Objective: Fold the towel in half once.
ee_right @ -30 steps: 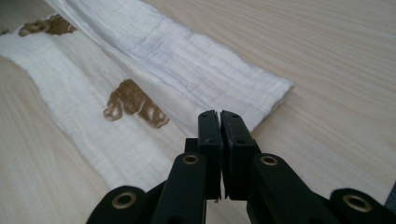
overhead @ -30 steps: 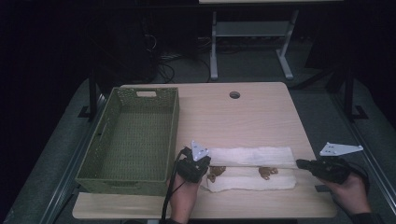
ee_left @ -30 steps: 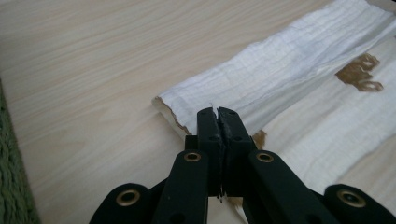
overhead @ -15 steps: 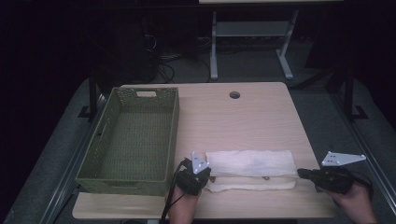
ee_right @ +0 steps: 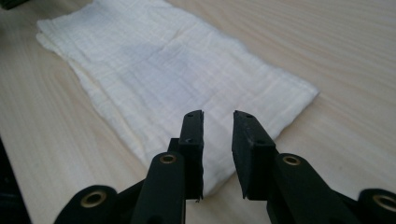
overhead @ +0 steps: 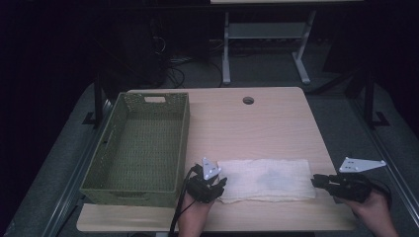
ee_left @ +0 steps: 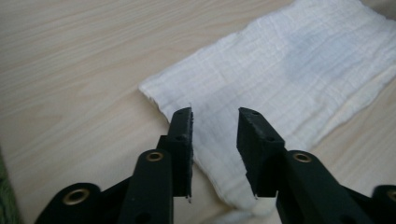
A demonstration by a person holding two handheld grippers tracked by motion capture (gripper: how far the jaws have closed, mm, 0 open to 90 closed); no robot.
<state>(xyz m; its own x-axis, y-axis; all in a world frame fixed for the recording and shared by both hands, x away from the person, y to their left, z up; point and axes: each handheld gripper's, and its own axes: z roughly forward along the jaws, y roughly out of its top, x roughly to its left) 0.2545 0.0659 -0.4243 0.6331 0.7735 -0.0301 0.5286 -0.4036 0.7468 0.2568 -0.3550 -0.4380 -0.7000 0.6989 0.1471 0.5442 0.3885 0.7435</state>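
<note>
While jaws gape | folded cloth (overhead: 267,179) between left gripper (overhead: 221,184) | right gripper (overhead: 316,181)

The cloth (ee_left: 280,70) is white woven cotton, matt and finely ribbed. The counter (overhead: 257,128) is smooth pale wood-grain laminate. The green basket (overhead: 138,148) looks like perforated plastic weave.

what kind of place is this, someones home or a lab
Probably a lab or recording room, not a home: a bare wooden table with a cable hole, loose cables on the dark floor, and a metal stand behind.
</note>
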